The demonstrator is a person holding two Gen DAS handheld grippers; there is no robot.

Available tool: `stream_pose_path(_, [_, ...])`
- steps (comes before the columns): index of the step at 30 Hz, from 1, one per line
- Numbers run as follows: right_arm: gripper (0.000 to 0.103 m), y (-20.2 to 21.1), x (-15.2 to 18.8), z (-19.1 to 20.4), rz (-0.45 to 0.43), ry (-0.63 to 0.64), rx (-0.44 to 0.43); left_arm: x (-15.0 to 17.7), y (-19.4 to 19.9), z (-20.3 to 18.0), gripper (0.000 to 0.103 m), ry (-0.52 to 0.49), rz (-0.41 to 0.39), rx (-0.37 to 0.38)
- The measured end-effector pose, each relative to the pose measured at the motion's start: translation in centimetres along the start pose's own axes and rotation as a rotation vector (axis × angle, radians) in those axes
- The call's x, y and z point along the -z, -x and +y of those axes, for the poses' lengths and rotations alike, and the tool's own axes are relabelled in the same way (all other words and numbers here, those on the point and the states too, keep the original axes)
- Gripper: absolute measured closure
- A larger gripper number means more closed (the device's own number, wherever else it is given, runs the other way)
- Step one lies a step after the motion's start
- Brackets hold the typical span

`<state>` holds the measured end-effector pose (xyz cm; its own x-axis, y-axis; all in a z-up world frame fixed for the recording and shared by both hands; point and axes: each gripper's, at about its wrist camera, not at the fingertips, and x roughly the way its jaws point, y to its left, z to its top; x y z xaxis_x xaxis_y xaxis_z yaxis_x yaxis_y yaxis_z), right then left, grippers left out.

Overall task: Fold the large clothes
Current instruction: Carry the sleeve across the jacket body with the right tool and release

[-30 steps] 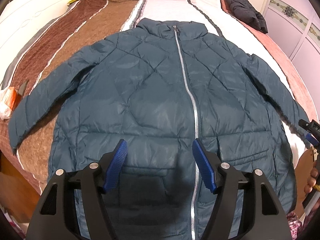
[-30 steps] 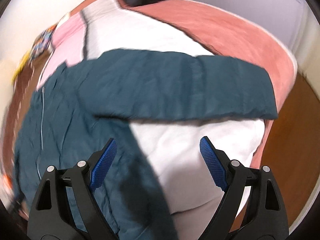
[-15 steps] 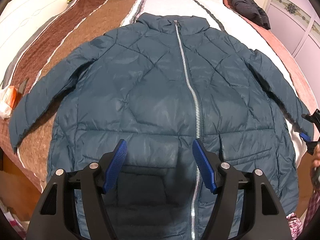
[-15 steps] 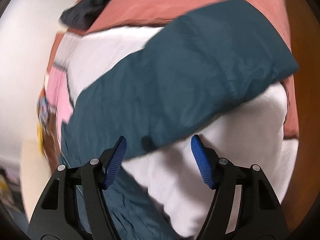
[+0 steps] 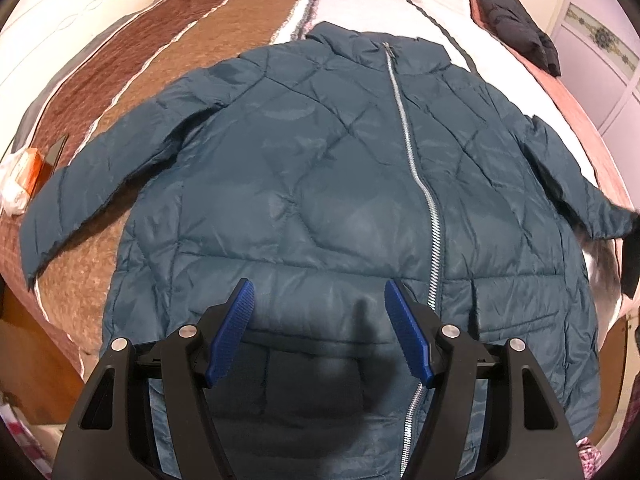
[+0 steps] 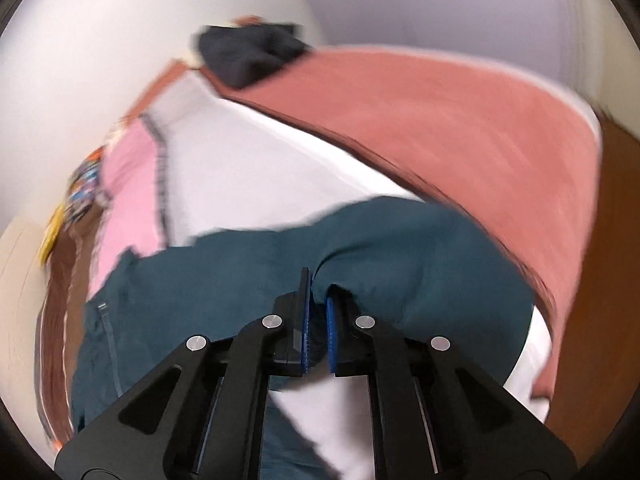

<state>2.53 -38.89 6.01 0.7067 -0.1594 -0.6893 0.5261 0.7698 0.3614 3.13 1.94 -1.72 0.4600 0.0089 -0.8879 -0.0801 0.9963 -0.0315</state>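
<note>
A dark teal quilted jacket [image 5: 328, 184] lies face up on the bed, zipped, collar at the far end, both sleeves spread out. My left gripper [image 5: 318, 328] is open and empty, hovering over the lower front of the jacket near its hem. In the right wrist view my right gripper [image 6: 318, 312] is shut on the jacket's right sleeve [image 6: 400, 264], pinching the teal fabric between the blue pads and bunching it up. The same sleeve [image 5: 576, 188] shows at the right edge of the left wrist view.
The bed has a striped cover in brown [image 5: 168, 52], white, pink and salmon [image 6: 460, 120]. A black garment [image 5: 516, 28] lies at the far right corner. An orange and white packet [image 5: 20, 176] sits at the left edge. Wooden floor [image 6: 600, 280] borders the bed.
My right gripper has closed on the jacket's right sleeve, which it was only hovering over before. My left gripper has drifted slightly over the jacket and stays open.
</note>
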Motion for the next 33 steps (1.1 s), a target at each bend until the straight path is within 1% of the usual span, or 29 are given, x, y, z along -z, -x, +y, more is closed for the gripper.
stream_pose_path(1, [0.095,0.3,-0.3,1.4,-0.012,0.034,-0.023,0.0,0.1,0.5,0.036,0.014,-0.005,-0.001])
stream_pose_path(3, [0.096,1.4,-0.6,5.4,-0.038,0.134,-0.102,-0.1,0.2,1.3,0.036,0.037,-0.013,0.003])
stream_pose_path(4, [0.096,1.6,-0.6,7.0,-0.041,0.166,-0.126,-0.1,0.2,2.0,0.036,0.053,-0.020,0.003])
stream_pose_path(6, [0.096,2.2,0.1,11.4,-0.045,0.263,-0.194,-0.1,0.2,2.8,0.036,0.073,-0.027,0.000])
stream_pose_path(8, [0.096,2.3,0.9,15.4,-0.049,0.353,-0.240,-0.1,0.3,3.9,0.036,0.099,-0.035,-0.005])
stream_pose_path(12, [0.096,1.8,5.1,23.3,-0.036,0.567,-0.315,-0.2,0.4,6.1,0.036,0.140,-0.056,-0.019])
stream_pose_path(13, [0.096,1.5,6.0,24.6,-0.029,0.601,-0.327,-0.1,0.4,6.6,0.036,0.150,-0.061,-0.024])
stream_pose_path(15, [0.096,0.6,8.9,27.9,0.003,0.686,-0.357,-0.1,0.3,7.4,0.036,0.167,-0.063,-0.027])
stream_pose_path(18, [0.096,-1.1,12.7,31.4,0.050,0.775,-0.380,0.0,0.0,8.7,0.036,0.198,-0.059,-0.024])
stream_pose_path(20, [0.096,-2.8,14.5,33.8,0.084,0.812,-0.373,0.2,-0.2,9.2,0.036,0.205,-0.059,-0.021])
stream_pose_path(22, [0.096,-4.9,16.7,35.1,0.150,0.832,-0.363,0.4,-0.3,9.4,0.036,0.202,-0.059,-0.021])
stream_pose_path(24, [0.088,-7.3,19.2,36.2,0.216,0.862,-0.348,0.5,-0.5,9.6,0.036,0.202,-0.056,-0.013])
stream_pose_path(25, [0.079,-7.7,20.4,36.4,0.251,0.891,-0.344,0.5,-0.6,9.7,0.036,0.204,-0.053,-0.009])
stream_pose_path(26, [0.058,-8.7,21.9,36.7,0.334,0.943,-0.348,0.5,-0.7,9.7,0.036,0.205,-0.050,-0.006])
stream_pose_path(27, [0.053,-9.4,22.5,36.8,0.381,0.964,-0.345,0.5,-0.8,9.7,0.036,0.203,-0.049,-0.004])
stream_pose_path(28, [0.053,-9.7,23.1,36.4,0.406,0.970,-0.340,0.4,-0.7,9.7,0.036,0.199,-0.051,-0.001])
stream_pose_path(29, [0.053,-9.6,23.2,35.8,0.410,0.963,-0.353,0.4,-0.7,9.7,0.036,0.193,-0.055,-0.001])
stream_pose_path(31, [0.049,-8.9,22.5,34.6,0.426,0.933,-0.398,0.2,-0.6,9.5,0.036,0.178,-0.066,0.001])
stream_pose_path(33, [0.045,-8.0,20.9,32.7,0.467,0.865,-0.459,-0.3,-0.6,9.2,0.036,0.164,-0.078,0.003])
